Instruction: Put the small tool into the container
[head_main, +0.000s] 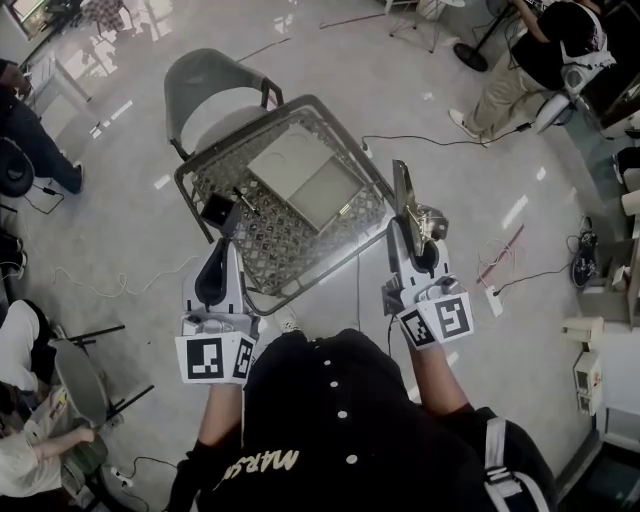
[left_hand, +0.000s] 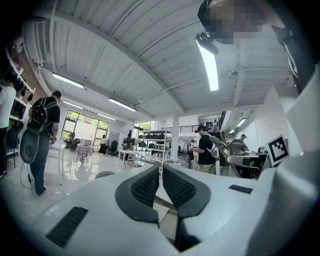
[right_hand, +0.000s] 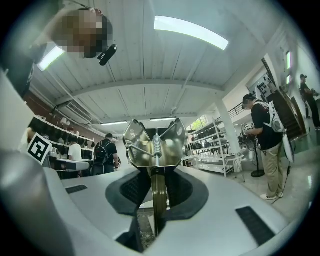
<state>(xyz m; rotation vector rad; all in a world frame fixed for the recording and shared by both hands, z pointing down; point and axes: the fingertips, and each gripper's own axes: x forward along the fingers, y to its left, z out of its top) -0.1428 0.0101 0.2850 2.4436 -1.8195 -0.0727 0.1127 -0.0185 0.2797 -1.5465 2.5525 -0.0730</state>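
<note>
The small tool (right_hand: 152, 145), a brass-coloured spring clamp, is gripped by its flat lower part between the closed jaws of the right hand-held gripper (head_main: 405, 232), which is held near the right edge of the mesh bench (head_main: 270, 250). The left hand-held gripper (left_hand: 160, 172) is seen with its pads brought together and nothing between them. The container (head_main: 300, 175) is set on the bench, apart from the tool.

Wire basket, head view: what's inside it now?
The wire basket holds a flat beige case, a small black block and a thin dark rod. The left gripper covers its near-left edge, hiding anything there. The right gripper holds the small tool.
</note>
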